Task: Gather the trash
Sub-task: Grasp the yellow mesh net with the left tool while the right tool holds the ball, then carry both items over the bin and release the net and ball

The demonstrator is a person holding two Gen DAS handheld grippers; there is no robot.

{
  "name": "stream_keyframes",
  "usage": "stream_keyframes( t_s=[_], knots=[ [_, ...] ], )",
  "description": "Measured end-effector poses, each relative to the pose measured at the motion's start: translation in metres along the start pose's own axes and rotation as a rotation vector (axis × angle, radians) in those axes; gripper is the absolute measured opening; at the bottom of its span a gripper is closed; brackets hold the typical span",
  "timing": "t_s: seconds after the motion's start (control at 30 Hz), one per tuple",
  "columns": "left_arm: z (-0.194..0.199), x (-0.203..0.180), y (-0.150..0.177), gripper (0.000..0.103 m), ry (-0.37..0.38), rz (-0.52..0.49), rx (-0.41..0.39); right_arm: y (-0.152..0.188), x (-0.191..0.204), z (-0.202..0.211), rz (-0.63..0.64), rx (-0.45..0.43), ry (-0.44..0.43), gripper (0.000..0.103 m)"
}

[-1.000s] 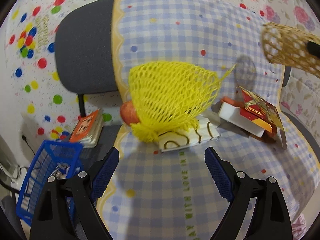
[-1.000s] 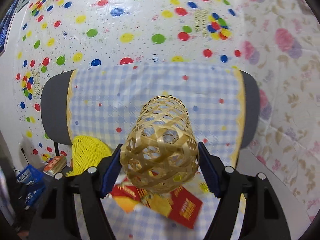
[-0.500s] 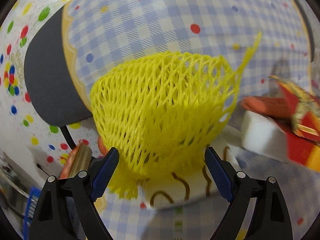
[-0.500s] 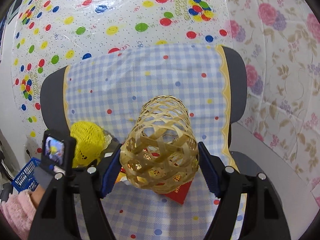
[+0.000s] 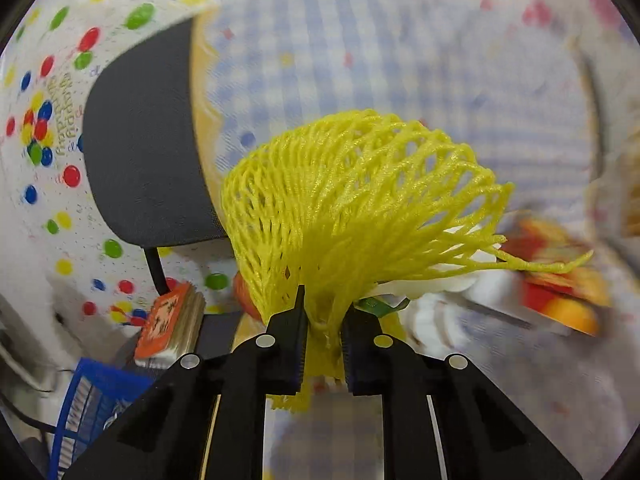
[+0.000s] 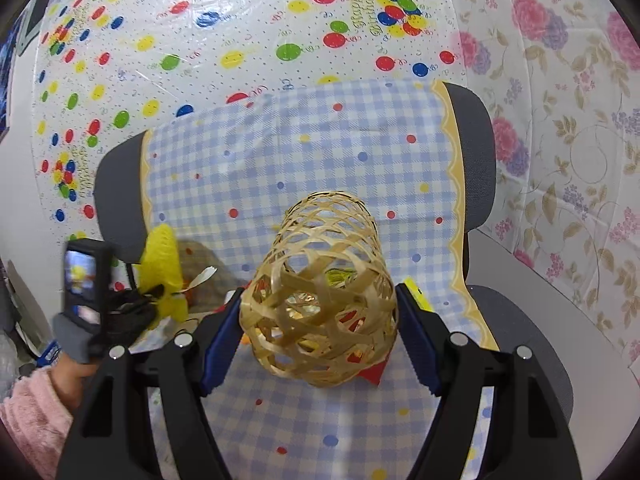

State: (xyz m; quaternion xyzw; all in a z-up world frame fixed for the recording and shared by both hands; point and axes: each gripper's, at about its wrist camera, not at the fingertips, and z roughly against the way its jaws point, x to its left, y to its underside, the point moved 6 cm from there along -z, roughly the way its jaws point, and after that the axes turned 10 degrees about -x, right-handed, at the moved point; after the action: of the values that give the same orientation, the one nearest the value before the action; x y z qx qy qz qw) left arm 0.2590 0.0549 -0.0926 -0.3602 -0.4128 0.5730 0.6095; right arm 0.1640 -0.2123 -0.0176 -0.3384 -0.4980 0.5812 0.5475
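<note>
Bright, even indoor light fills both views. The left wrist view smears with motion blur, while the yellow net (image 5: 352, 208) stays sharp. Fisheye bending curves the edges, with dark corners.

Left gripper (image 5: 323, 322) has its black fingers pinched nearly together on the gathered end of a yellow foam mesh sleeve (image 5: 360, 208). Right gripper (image 6: 318, 330) sits wide, blue-padded fingers (image 6: 218, 344) pressed on both sides of a woven bamboo basket (image 6: 320, 300). A hand in a pink fuzzy sleeve (image 6: 30, 416) carries the left one.
</note>
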Motion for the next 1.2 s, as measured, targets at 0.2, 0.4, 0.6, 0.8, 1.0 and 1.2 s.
stream_keyframes(
  t_s=[0.2, 0.4, 0.6, 0.8, 1.0, 1.2],
  knots=[
    [0.091, 0.011, 0.005, 0.015, 0.173, 0.092, -0.045, 0.01, 0.012, 0.032, -0.013, -0.003, -0.034, 0.071],
    [0.145, -0.017, 0.03, 0.015, 0.266, 0.101, -0.058, 0.028, 0.013, 0.064, -0.019, 0.013, -0.027, 0.071],
    [0.18, -0.076, 0.059, 0.016, 0.399, 0.028, -0.047, 0.054, -0.002, 0.104, -0.039, 0.036, 0.028, 0.071],
    [0.203, -0.129, 0.079, 0.016, 0.529, -0.032, -0.02, 0.082, -0.028, 0.146, -0.047, 0.072, 0.133, 0.071],
    [0.223, -0.177, 0.096, 0.016, 0.649, -0.076, 0.0, 0.108, -0.06, 0.193, -0.064, 0.097, 0.262, 0.071],
    [0.237, -0.222, 0.112, 0.016, 0.77, -0.113, 0.053, 0.141, -0.094, 0.234, -0.118, 0.153, 0.386, 0.072]
  ],
)
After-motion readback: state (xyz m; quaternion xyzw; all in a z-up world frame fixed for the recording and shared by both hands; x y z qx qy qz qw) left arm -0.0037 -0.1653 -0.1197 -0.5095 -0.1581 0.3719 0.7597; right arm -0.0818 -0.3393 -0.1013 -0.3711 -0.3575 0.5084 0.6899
